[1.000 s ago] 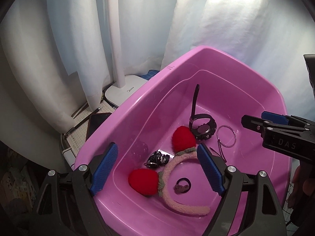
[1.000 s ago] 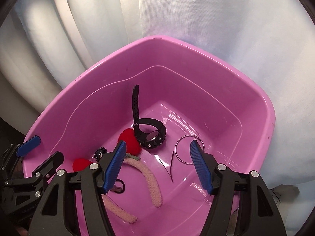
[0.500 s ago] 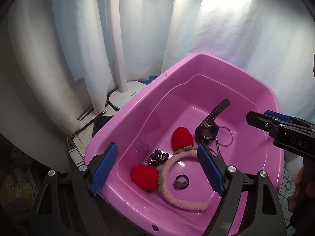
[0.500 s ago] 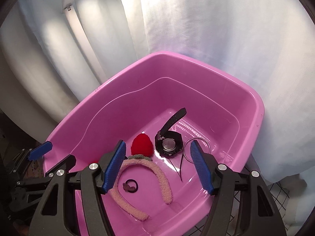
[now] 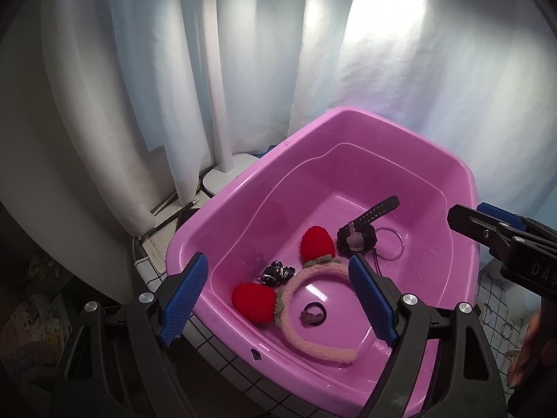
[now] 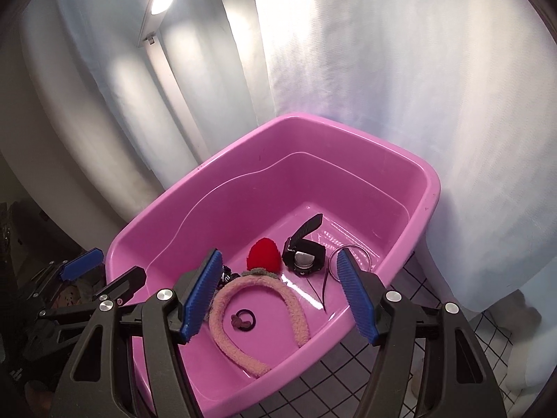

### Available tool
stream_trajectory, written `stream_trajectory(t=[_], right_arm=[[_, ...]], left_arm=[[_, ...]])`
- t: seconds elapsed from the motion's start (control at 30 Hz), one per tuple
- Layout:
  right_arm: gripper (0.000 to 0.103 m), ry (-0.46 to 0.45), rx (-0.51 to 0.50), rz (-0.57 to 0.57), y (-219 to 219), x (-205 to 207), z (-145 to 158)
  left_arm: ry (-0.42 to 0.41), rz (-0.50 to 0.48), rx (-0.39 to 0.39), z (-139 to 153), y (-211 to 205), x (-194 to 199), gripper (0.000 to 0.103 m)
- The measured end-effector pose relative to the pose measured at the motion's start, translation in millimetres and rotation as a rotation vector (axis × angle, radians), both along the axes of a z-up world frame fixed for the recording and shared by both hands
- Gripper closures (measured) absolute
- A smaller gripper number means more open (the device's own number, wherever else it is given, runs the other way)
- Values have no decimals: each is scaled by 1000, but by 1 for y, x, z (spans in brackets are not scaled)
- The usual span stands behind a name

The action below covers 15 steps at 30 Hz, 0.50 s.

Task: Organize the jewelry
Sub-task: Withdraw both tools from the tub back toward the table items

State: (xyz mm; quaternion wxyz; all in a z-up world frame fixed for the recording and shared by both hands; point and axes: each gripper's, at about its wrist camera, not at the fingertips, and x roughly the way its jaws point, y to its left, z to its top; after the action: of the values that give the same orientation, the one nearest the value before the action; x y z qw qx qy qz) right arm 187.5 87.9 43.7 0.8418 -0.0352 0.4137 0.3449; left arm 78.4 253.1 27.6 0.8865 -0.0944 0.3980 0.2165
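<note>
My left gripper (image 5: 278, 296) spread empty | right gripper (image 6: 280, 292) spread empty | watch (image 6: 303, 256) mid-floor of pink tub (image 6: 348, 132)

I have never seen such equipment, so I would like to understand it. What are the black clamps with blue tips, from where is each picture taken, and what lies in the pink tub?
There is no robot here. A person holds one two-finger gripper in each hand, and a wide-angle camera on each gripper looks forward along its fingers.

One picture comes from the left gripper, the other from the right gripper. Each also shows the other gripper at its edge. Both are open and hold nothing, above the near edge of the pink tub.

The tub stands on a white tiled surface. In it lie a fuzzy pink headband with two red puffs, a black watch lying face down, a thin metal ring beside it, a small dark hair tie inside the headband's curve, and a small black and white clip. A white lamp stands behind.
</note>
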Motion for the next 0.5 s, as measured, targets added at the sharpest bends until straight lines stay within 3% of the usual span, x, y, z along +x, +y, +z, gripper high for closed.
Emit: stream_trajectory(t=[0.5], right_arm=[[35, -86, 76, -84, -97, -64, 8]], left_arm=[[-85, -71, 18, 15, -73, -24, 21]])
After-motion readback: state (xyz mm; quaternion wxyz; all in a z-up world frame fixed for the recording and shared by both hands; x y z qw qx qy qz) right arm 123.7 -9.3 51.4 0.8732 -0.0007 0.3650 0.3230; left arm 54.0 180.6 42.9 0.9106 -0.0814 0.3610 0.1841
